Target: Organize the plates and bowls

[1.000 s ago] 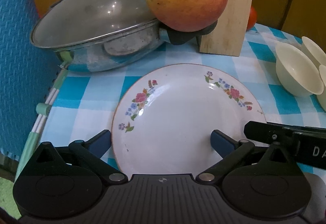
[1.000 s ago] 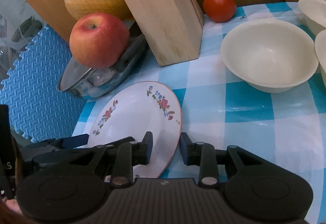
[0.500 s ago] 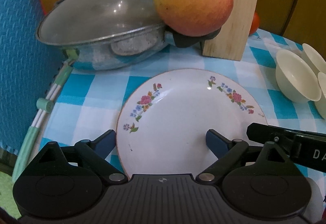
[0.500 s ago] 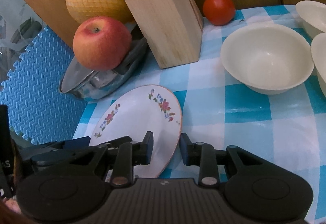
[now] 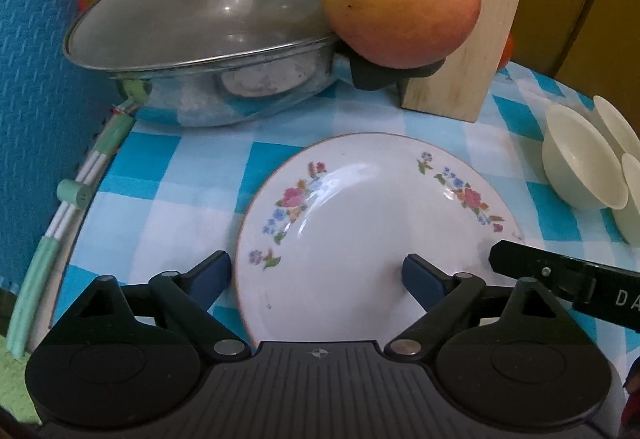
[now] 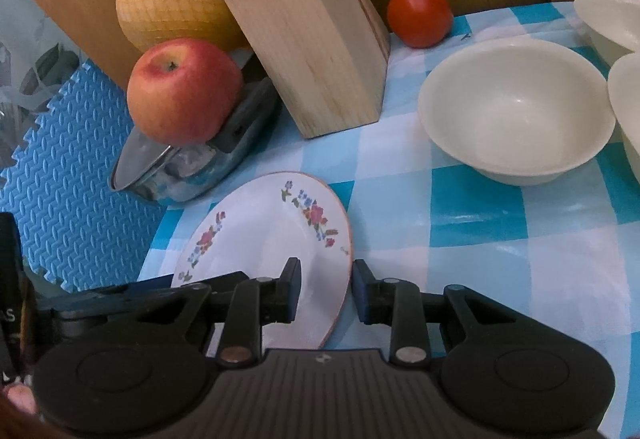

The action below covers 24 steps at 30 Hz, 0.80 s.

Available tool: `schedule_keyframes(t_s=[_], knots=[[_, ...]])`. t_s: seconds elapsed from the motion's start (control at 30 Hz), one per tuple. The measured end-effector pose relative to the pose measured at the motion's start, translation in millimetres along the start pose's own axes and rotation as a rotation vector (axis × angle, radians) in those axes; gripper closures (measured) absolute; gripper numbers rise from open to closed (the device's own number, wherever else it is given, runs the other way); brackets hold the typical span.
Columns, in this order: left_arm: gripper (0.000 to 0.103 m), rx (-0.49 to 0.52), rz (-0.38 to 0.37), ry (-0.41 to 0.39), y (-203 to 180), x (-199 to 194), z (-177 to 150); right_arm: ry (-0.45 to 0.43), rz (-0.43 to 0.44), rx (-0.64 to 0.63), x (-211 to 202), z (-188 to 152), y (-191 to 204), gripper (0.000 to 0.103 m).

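The stiff, breakable floral plate [image 5: 360, 239] lies near the surface's [image 6: 460, 279] nine-o'clock edge, right tongs [image 6: 324, 287] seemingly unclenched astride its three-o'clock rim, left tongs [image 5: 316, 275] spread wide.

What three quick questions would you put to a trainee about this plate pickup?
1. True or false: the left gripper is shut.
2. What sits between the fingers of the right gripper? A) the rim of the floral plate B) the apple C) the tomato
3. Fill in: the right wrist view shows ____ cream bowls on the checked cloth.

Key: 1 false, its jaws are wide open astride the plate's near edge; 2 A; 3 three.
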<state>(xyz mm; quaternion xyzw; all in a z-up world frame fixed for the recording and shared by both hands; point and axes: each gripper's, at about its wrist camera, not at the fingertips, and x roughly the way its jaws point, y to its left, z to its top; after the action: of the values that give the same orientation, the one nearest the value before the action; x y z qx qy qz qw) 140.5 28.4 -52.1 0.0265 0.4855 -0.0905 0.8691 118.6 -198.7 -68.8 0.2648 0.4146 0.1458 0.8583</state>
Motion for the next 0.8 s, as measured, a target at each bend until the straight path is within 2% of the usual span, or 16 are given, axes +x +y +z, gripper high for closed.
schedule_keyframes(t_s=[0.1, 0.3, 0.47, 0.6, 0.8], knots=[[0.007, -0.009, 0.012, 0.004, -4.9, 1.8, 2.0, 0.001, -0.009, -0.009, 0.2, -0.1, 2.4, 0.073], [0.010, -0.038, -0.011, 0.013, -1.7, -3.4, 3.5, -0.016, -0.008, -0.001, -6.4, 2.2, 1.9, 0.073], [0.010, -0.023, -0.010, -0.016, -4.4, -11.1, 4.7, -0.025, -0.011, -0.013, -10.9, 3.1, 4.1, 0.073], [0.010, -0.030, -0.019, 0.001, -3.4, -10.9, 3.5, -0.023, -0.013, -0.001, -14.7, 1.2, 4.7, 0.073], [0.010, -0.034, -0.043, -0.036, -4.8, -25.5, 6.2, -0.064, 0.011, 0.018, -31.0, 5.9, 6.0, 0.073]])
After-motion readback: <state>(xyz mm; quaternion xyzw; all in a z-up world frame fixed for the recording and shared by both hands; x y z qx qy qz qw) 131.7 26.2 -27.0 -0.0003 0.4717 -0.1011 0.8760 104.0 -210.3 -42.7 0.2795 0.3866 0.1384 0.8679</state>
